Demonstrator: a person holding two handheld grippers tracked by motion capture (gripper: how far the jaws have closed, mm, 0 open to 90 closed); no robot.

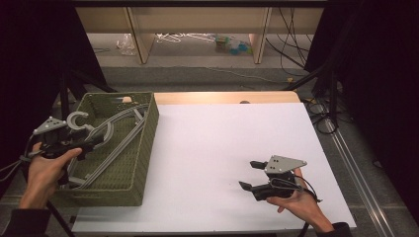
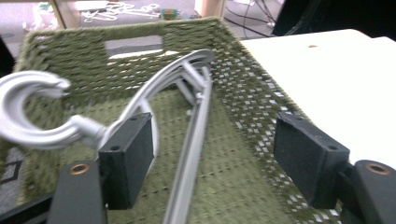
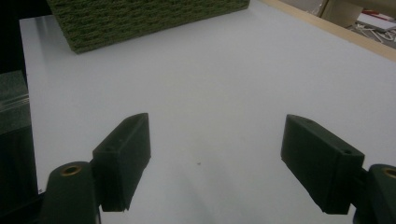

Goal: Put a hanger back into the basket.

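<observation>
Left gripper (image 2: 215, 158) hangs wide open beside a grey hanger (image 2: 140, 105) in the green basket (image 1: 148, 148). Right gripper (image 1: 253, 174) waits, spread and empty, over the worktop (image 1: 222, 143). Likely next: withdrawing the left.

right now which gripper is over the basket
The left gripper, fingers open beside the grey hanger that lies in the green basket. The right gripper is open over the bare white table.
</observation>
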